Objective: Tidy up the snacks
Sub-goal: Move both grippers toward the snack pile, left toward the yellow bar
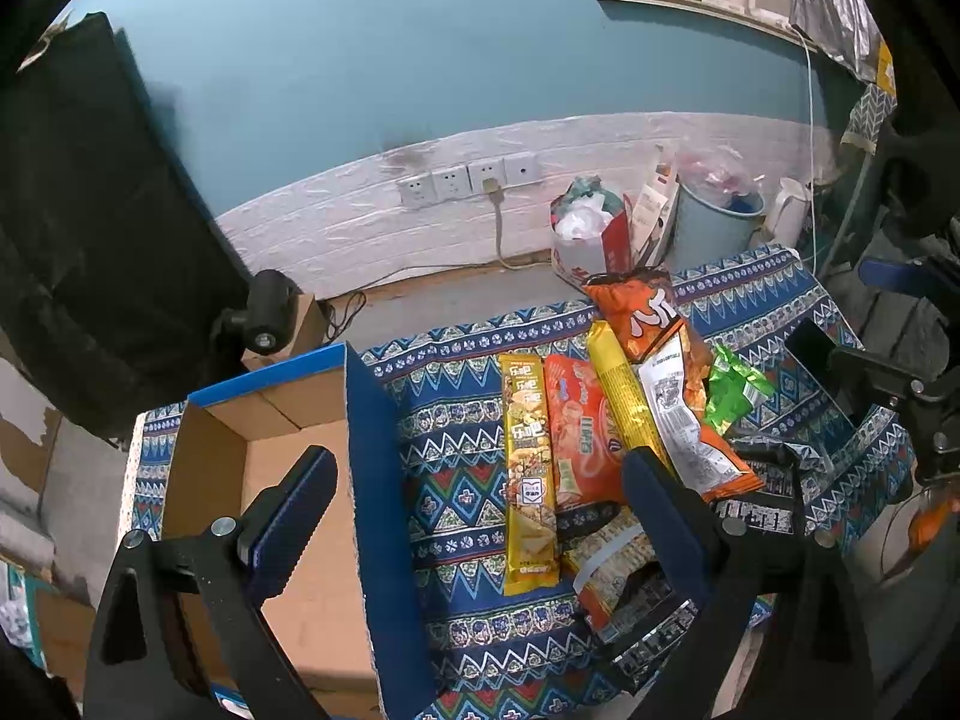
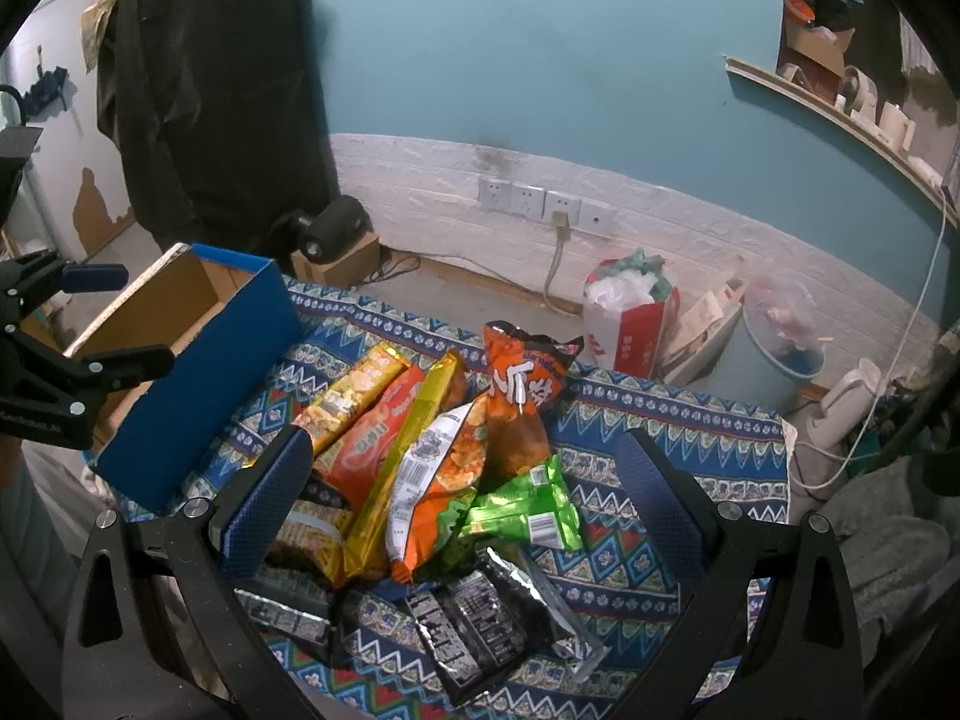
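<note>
A pile of snack packs lies on the patterned blue cloth: a long yellow pack, an orange-red pack, a gold stick pack, an orange chip bag, a green pack and a black pack. An open cardboard box with blue walls stands left of the pile. My left gripper is open and empty, straddling the box wall. My right gripper is open and empty above the pile. The same pile shows in the right wrist view, and the box too.
A black webcam sits on a small carton behind the box. A bag of rubbish, a grey bin and a white kettle stand on the floor beyond the table. Wall sockets with a cable are behind.
</note>
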